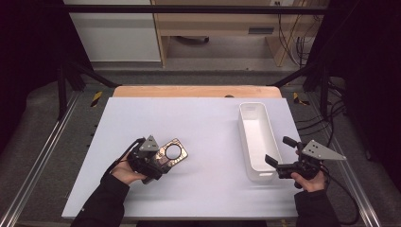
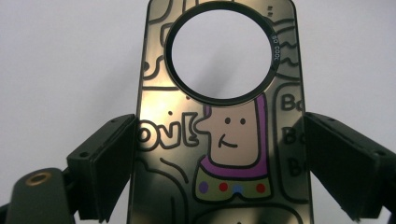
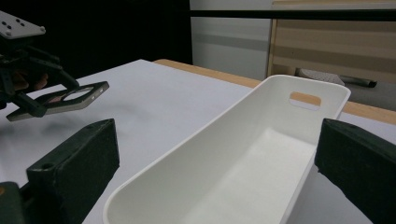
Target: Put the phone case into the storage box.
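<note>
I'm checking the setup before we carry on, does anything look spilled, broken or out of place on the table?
Nothing stands out. The phone case sits squarely between the left gripper jaws and looks intact. The white bin stands upright on the table, with nothing in the part of its inside that shows, and the open right gripper is at its near end.

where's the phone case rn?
In the high view, the phone case is left of centre, clamped in the left gripper, well left of the white bin.
</note>
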A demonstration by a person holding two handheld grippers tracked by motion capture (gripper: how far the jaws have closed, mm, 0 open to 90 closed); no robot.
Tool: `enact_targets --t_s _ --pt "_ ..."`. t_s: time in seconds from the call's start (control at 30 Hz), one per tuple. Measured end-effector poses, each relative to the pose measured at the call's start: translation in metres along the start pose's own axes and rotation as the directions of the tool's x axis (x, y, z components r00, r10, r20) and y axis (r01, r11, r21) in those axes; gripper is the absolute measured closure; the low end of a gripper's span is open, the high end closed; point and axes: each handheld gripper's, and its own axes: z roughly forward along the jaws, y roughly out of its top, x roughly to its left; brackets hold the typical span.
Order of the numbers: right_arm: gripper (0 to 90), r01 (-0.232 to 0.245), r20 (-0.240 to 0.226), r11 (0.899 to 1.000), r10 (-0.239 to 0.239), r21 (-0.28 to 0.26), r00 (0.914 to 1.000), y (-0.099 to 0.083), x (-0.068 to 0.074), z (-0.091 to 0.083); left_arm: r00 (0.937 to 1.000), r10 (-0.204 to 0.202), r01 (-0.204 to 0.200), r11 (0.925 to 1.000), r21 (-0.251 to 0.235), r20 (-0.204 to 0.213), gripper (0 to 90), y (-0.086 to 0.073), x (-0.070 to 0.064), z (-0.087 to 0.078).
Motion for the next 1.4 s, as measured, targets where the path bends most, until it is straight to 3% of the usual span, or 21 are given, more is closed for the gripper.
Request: enact_targets --t_s 0.57,1.1,1.4 --pt "0.3 0.030 -0.012 1.000 -0.030 -0.007 0.9995 0.003 0.004 0.001 0.9982 0.051 -0.049 0.9968 -0.063 0.032 11.4 0.019 -0.026 -0.011" --pt "0.3 0.054 -0.032 0.999 -0.054 -0.001 0.9980 0.008 0.010 0.003 0.9948 0.084 -0.079 0.9934 -0.084 0.059 11.4 0.028 -0.040 -0.013" --pt "0.3 0.092 -0.058 0.996 -0.091 0.015 0.9942 0.013 0.018 0.007 0.9920 0.096 -0.088 0.9919 -0.091 0.082 11.4 0.031 -0.046 -0.010"
